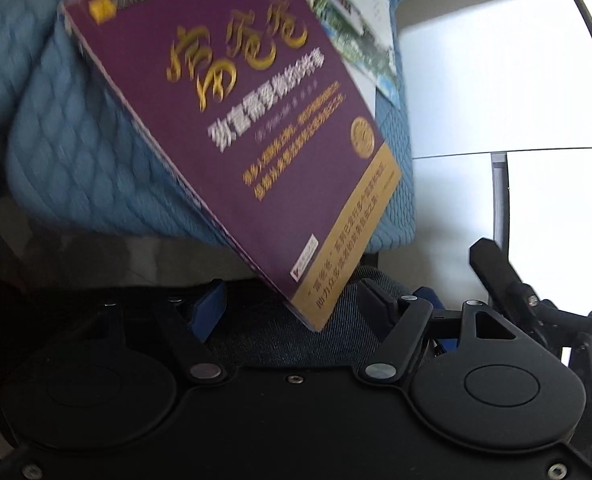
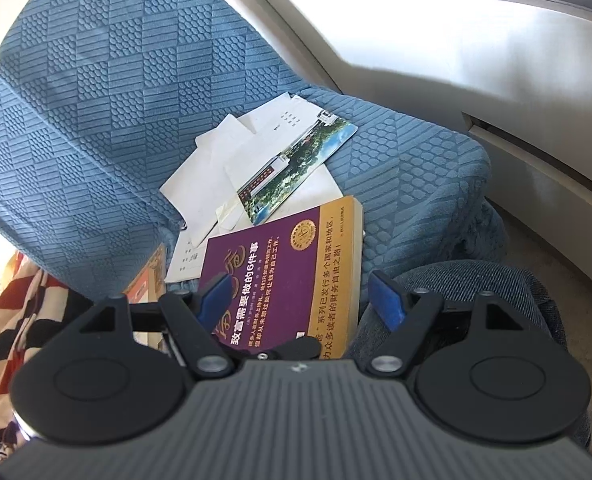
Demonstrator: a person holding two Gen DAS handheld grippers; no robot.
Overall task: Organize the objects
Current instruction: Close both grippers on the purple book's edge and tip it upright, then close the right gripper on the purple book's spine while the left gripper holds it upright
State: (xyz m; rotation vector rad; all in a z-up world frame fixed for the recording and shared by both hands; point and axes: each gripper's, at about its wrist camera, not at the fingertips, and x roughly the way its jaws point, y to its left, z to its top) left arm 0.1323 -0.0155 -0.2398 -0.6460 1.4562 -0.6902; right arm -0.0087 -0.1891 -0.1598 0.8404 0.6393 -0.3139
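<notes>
Both my grippers sit at the front edge of a blue armchair seat (image 2: 408, 168), jaws spread wide on each, nothing pinched

Left gripper (image 1: 291, 304): blue pads apart, the bottom corner of the purple book (image 1: 231, 136) hangs in the gap between them, can't tell if it touches either pad. In the left wrist view the book looks tilted up off the cushion, left long edge raised, picture is blurred there. Long axis runs from the front edge near me back toward the chair back, title end away, gold band end toward me

Right gripper (image 2: 300, 300): pads spread, left pad (image 2: 213, 294) over the book's purple cover, right pad (image 2: 388, 300) off the book's gold side, beside it. In this view the book (image 2: 279, 280) lies at the seat's front edge, long axis slanting front-left to back-right, gold band along its right side

Behind the book, mid-seat: loose white papers (image 2: 207, 184) and a photo brochure (image 2: 300, 168) lying across them, its near corner just touching or overlapping the book's far edge. An orange book (image 2: 147, 284) wedged at the seat's left edge, mostly hidden. A red-white-black checked cloth (image 2: 11, 320) hangs off the chair's left side. My denim-clad knee (image 2: 496, 300) below the front edge on the right
</notes>
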